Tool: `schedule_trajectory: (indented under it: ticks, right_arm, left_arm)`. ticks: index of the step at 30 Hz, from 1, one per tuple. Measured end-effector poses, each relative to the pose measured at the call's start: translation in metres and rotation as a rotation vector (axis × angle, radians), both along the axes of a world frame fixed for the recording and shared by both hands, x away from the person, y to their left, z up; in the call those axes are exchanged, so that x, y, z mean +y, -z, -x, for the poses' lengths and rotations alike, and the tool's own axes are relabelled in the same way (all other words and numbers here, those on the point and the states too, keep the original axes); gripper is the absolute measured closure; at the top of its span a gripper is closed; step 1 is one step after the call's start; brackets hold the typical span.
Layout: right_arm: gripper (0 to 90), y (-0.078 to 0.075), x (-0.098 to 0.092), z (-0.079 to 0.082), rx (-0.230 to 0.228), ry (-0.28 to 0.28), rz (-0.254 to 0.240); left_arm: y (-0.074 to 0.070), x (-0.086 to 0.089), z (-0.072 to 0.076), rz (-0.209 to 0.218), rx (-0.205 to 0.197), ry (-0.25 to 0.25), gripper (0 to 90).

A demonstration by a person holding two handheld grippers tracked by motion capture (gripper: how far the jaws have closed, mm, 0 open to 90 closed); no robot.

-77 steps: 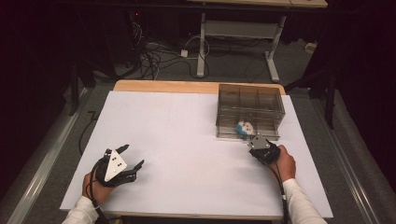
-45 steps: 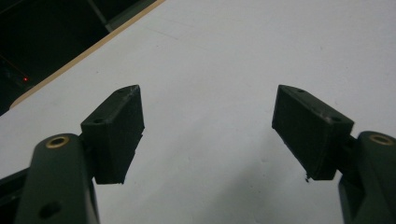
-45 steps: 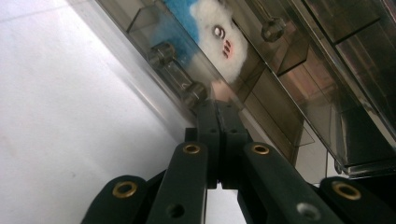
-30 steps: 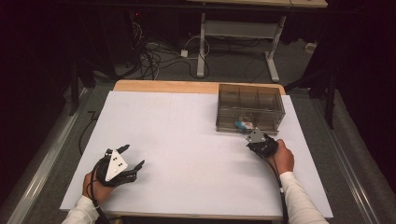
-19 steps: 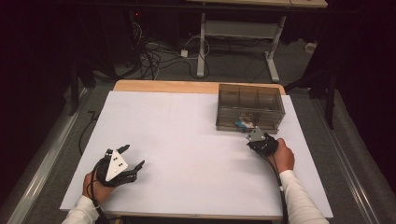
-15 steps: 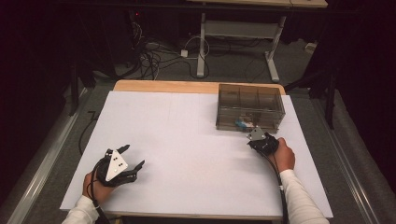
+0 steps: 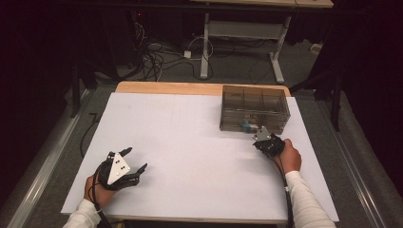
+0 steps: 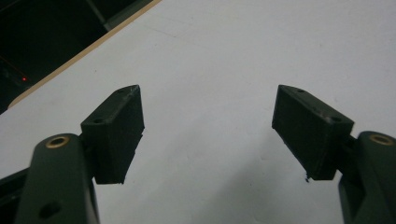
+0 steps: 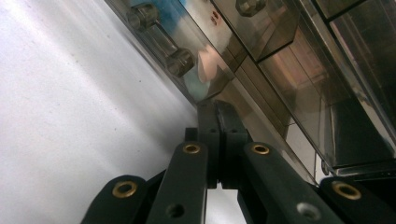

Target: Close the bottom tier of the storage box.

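Your right gripper sits center-right of the high view, jaws fully closed on nothing, tips at the front wall of the clear plastic box. A small blue-and-pink item lies inside, just behind that wall, so drop-off looks done, w/ only pull-back left. Your left gripper, lower left, rests on the white table w/ jaws wide apart, holding nothing.

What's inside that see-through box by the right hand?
Inside the clear box, its front drawer holds something blue, white and pinkish, close to the shut right gripper. The tinted wall blurs it, so what it is stays unclear.
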State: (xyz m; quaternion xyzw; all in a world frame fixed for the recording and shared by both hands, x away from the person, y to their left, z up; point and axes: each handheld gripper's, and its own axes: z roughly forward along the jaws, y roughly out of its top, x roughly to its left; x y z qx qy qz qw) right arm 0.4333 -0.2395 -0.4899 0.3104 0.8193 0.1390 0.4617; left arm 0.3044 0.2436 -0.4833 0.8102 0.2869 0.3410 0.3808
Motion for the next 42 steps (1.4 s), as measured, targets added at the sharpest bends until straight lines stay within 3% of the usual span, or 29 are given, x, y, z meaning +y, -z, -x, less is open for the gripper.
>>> schedule_trajectory:
  ticks: [21,37,42]
  right_arm:
    - [90.0,0.003,-0.007,-0.009,-0.023,0.029,0.041]
    - [90.0,0.004,-0.007,-0.011,-0.010,0.022,0.093]
    - [90.0,0.004,-0.012,-0.013,-0.004,0.036,0.065]
  left_arm:
    - [0.001,-0.001,-0.001,-0.006,0.007,0.006,24.3]
    - [0.001,-0.002,0.000,-0.009,0.007,0.007,24.3]
    - [0.001,-0.002,-0.001,-0.012,0.009,0.007,24.3]
